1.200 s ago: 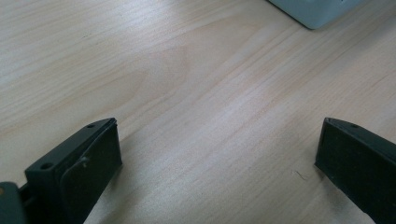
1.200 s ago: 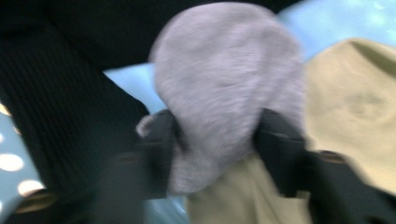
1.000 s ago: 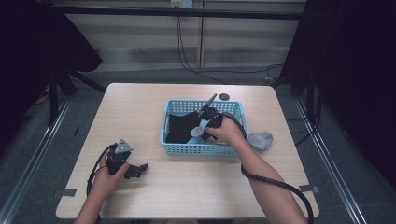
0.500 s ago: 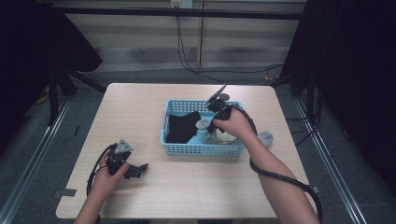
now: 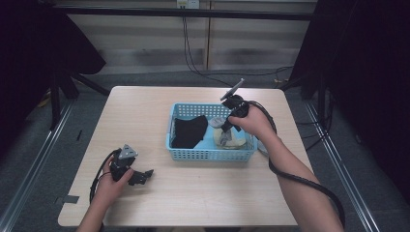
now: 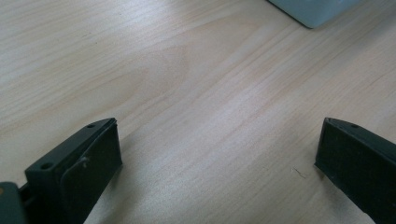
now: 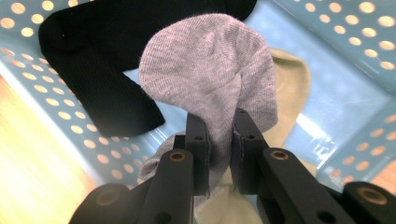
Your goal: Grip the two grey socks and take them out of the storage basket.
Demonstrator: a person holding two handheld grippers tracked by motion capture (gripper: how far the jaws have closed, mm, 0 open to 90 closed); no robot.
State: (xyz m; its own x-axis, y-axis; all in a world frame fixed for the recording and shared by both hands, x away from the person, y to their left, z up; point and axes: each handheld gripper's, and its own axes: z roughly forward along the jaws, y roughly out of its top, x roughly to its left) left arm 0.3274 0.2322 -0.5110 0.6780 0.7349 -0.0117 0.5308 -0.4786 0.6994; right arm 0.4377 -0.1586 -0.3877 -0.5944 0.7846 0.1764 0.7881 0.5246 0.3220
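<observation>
Grey sock (image 7: 215, 84) pinched in jaws — lower end hidden.

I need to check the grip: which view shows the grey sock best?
The right gripper view: the grey sock is close up, pinched between the right gripper's jaws over the blue basket. The high view shows it small, by the hand.

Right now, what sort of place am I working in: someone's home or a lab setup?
Most likely a lab or recording bay, not a home: a bare wooden table on a grey floor with metal rails, dark curtains at the sides, and cables hanging down the back wall.
</observation>
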